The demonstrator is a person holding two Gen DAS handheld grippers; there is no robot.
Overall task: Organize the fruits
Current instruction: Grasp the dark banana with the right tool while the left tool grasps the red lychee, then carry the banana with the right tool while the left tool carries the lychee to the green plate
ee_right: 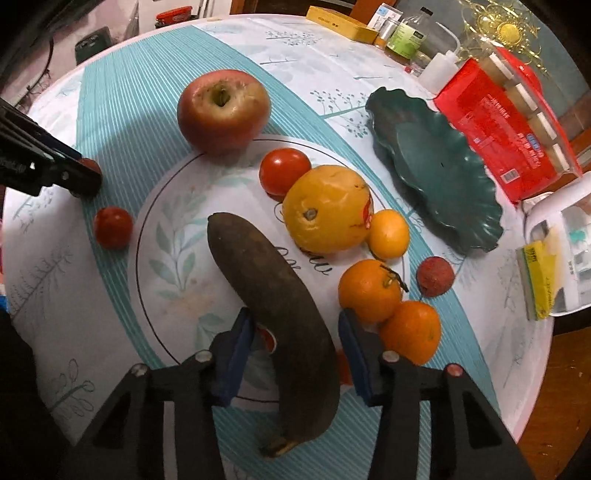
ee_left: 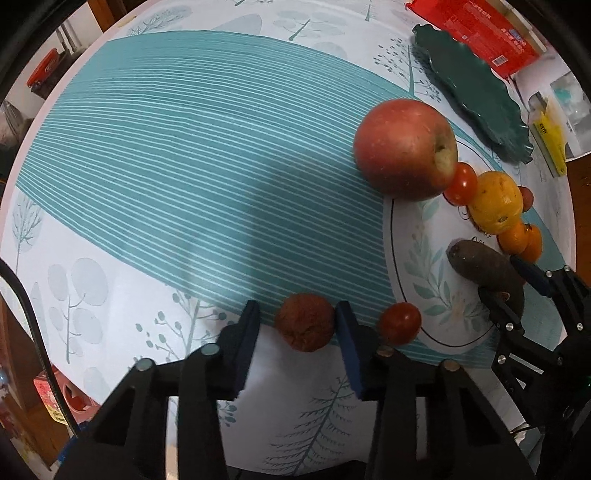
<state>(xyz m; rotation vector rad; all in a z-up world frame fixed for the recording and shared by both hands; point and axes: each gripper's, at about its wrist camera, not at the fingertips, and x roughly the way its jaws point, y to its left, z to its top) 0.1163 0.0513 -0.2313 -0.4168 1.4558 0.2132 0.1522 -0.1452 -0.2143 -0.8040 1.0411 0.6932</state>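
Note:
In the left wrist view my left gripper (ee_left: 297,309) points down at the tablecloth, shut on a small brown-red lychee (ee_left: 304,325). A cherry tomato (ee_left: 400,323) lies just right of it. My right gripper (ee_right: 294,314) straddles a dark overripe banana (ee_right: 258,258), with its pads against both sides. The banana lies on a white leaf-printed circle (ee_right: 166,258). Beyond it sit a red apple (ee_right: 223,110), a tomato (ee_right: 284,175), a big yellow orange (ee_right: 327,208), a small yellow citrus (ee_right: 389,234), two mandarins (ee_right: 369,290) and a second lychee (ee_right: 435,277).
A dark green leaf-shaped dish (ee_right: 443,184) stands at the right, with nothing in it. Behind it are a red package (ee_right: 506,122) and bottles (ee_right: 406,33). A white box (ee_right: 565,251) sits at the table's right edge. The teal striped cloth (ee_left: 184,147) stretches left.

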